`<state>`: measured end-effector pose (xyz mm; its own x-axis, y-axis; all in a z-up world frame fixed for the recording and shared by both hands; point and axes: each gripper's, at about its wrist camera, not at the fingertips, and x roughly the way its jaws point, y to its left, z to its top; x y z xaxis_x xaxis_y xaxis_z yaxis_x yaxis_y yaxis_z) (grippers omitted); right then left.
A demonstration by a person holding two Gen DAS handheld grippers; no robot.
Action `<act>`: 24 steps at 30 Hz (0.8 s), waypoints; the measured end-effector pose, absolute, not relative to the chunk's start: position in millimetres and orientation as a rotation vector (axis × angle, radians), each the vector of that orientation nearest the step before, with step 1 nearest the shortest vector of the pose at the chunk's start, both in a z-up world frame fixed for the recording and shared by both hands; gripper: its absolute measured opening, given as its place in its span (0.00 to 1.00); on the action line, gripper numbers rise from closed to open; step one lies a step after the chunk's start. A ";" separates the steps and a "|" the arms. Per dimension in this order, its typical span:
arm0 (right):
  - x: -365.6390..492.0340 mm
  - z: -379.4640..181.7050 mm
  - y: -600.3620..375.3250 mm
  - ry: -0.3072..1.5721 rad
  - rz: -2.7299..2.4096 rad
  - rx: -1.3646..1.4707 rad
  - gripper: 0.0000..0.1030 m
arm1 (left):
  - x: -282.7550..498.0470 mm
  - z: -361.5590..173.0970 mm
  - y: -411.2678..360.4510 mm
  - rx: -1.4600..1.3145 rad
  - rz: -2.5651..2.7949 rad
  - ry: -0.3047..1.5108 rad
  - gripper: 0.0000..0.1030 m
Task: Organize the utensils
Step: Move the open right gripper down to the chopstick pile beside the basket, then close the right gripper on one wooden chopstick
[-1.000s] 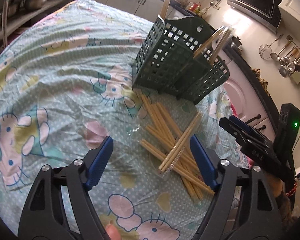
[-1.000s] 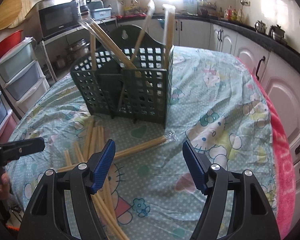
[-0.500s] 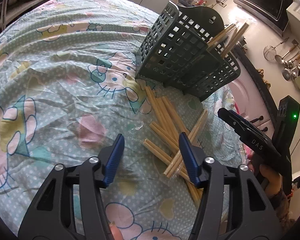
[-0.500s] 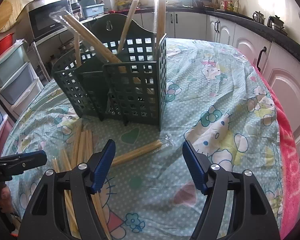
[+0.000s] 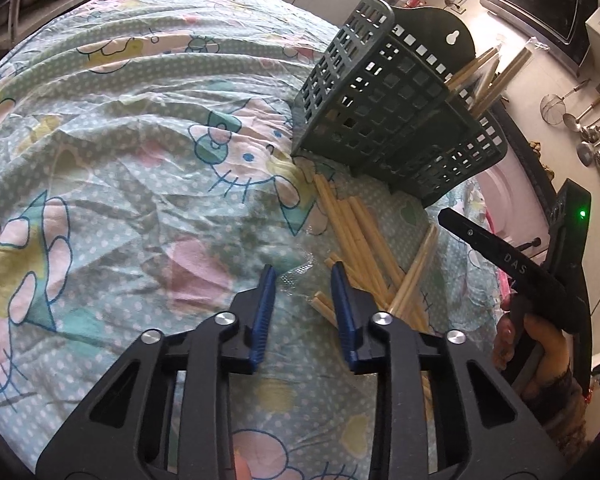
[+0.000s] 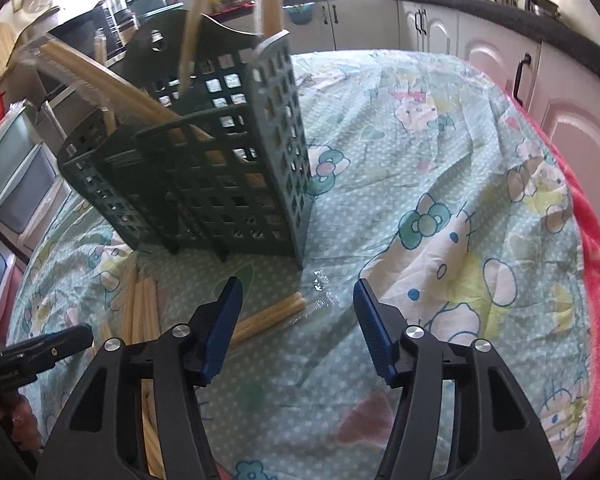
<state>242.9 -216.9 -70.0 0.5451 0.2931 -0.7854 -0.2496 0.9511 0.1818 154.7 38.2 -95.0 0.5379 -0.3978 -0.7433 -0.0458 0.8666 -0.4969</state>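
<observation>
Chopsticks [image 5: 364,240] lie beside the green caddy [image 5: 384,120]; both hand-held grippers gape, one seemingly marked "DAS".

black claw [image 5: 303,280], blue pads [image 5: 265,300]

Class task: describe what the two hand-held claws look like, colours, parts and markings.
Both the left claw and the right claw have black plastic frames, silver round bolts and ribbed blue pads. Seen from the left camera, the right claw's side reads "DAS" and a green light glows on it.
</observation>
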 end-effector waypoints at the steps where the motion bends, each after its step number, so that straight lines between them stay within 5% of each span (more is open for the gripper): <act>1: 245.2 -72.3 -217.7 0.950 0.320 0.061 0.48 | 154.9 -95.1 39.3 -0.500 -0.219 0.990 0.19; 8: 249.6 -86.8 -216.9 0.976 0.320 0.081 0.36 | 155.9 -97.3 41.7 -0.493 -0.217 0.988 0.16; 16: 248.3 -88.3 -221.0 0.964 0.301 0.070 0.11 | 155.5 -95.6 36.7 -0.483 -0.217 0.988 0.08; 24: 242.4 -78.5 -230.5 0.941 0.302 0.120 0.06 | 148.5 -84.5 34.6 -0.478 -0.256 0.968 0.04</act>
<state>242.4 -230.5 -78.5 0.5509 0.3063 -0.7764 -0.2020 0.9515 0.2320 148.5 34.6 -84.5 0.5481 -0.4154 -0.7260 -0.0019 0.8673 -0.4977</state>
